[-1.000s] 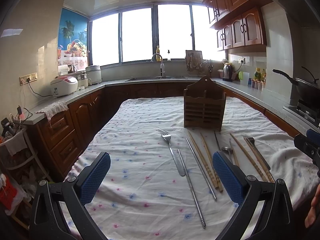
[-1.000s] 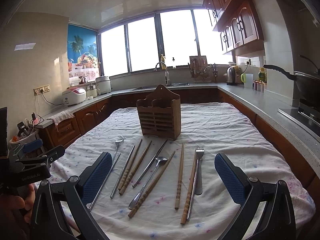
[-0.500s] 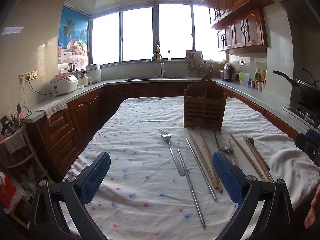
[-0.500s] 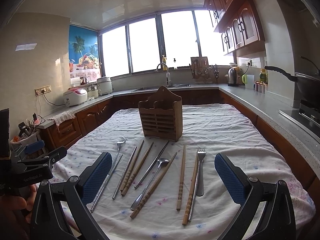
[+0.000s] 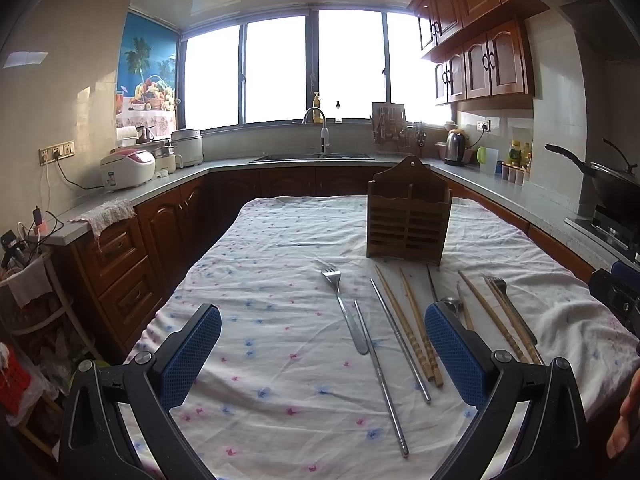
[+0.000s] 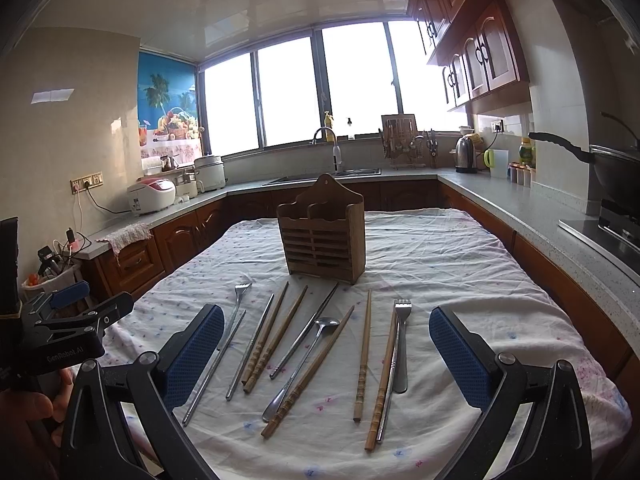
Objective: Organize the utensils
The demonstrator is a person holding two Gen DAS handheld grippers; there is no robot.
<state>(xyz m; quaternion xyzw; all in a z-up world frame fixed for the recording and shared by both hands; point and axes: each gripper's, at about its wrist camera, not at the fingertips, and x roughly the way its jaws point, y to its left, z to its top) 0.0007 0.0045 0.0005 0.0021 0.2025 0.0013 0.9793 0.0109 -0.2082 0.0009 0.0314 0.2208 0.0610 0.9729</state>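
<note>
a: utensils all loose on the tablecloth [image 6: 460, 264], none in the wooden holder [image 6: 322, 236] yet. left to right in the right wrist view: fork [image 6: 235, 312] with a steel chopstick [image 6: 216, 364] by it, then another steel chopstick [image 6: 251, 346], a pair of wooden chopsticks [image 6: 272, 336] side by side, a third steel stick, spoon [image 6: 308, 354], three more wooden chopsticks [image 6: 364, 354], second fork [image 6: 401, 340] far right. holder stands upright just behind the row.

b: grippers?

a: left gripper [image 5: 322, 354] spread wide, holding nothing, hovering over the cloth near the first fork [image 5: 344, 308]. right gripper [image 6: 326, 354] same, jaws wide apart and empty, centred over the spoon area.

b: handling?

a: my read: everything light, stiff, thin. steel pieces look slick and lie flat on soft cloth, so the pads [image 6: 192, 354] likely need to press into the fabric to get under them. forks and spoon: take them mid handle. wooden chopsticks have ribbed ends, probably better grip there. the paired sticks touch, so pinching one alone could drag its neighbour. cloth is wrinkled and may bunch.

b: change from earlier frames?

a: hardly any. utensils and holder in the same spots. both grippers just as wide as a second ago. right view has drifted slightly, the layout sits a bit further right in frame; left view nearly identical. no pick started.
</note>
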